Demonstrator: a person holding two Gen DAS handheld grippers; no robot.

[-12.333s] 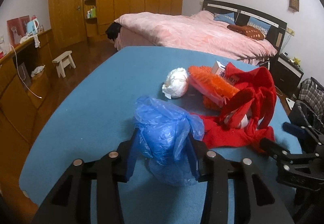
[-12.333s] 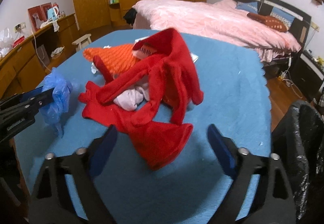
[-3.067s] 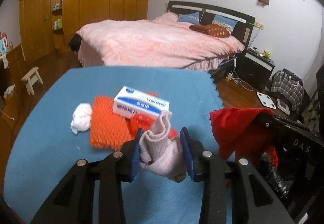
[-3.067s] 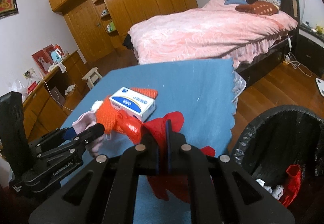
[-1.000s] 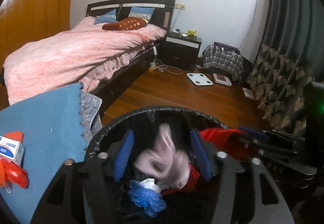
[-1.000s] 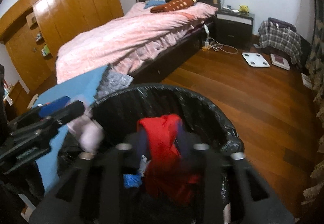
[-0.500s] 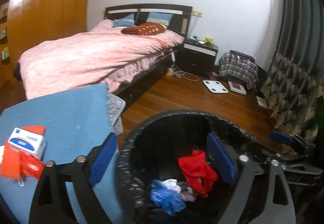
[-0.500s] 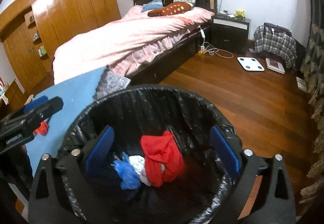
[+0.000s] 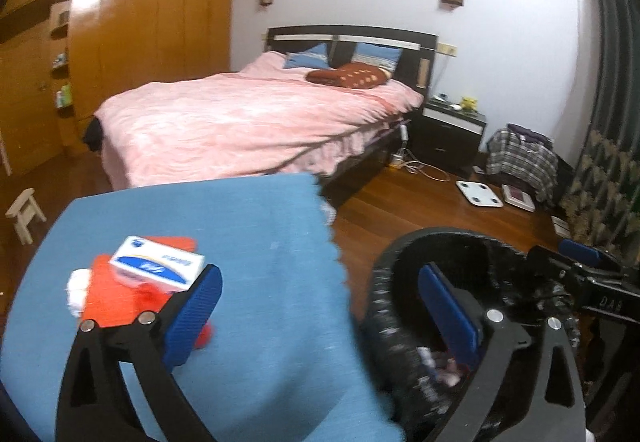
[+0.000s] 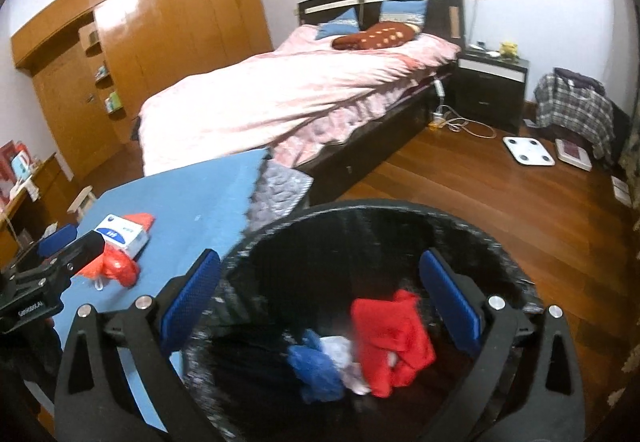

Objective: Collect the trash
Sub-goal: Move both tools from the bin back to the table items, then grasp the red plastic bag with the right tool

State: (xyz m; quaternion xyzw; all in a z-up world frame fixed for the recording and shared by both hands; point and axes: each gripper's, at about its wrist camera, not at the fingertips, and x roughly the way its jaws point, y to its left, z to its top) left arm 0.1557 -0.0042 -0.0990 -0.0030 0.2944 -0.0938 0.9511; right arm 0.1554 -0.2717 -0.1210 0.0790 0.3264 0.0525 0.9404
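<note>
One black-lined trash bin (image 10: 400, 214) stands beside one blue-covered table (image 9: 260, 242). Inside the bin lie three pieces: one red cloth (image 10: 388, 338), one blue plastic bag (image 10: 316, 370) and one pale wad (image 10: 340, 354) between them. On the table sit one blue-and-white box (image 9: 156, 268), one orange item (image 9: 112, 302) under it, one small red bag (image 10: 118, 268) and one white crumpled ball (image 9: 76, 290). Two tools are in view, one left tool (image 9: 320, 310) and one right tool (image 10: 320, 306).
</note>
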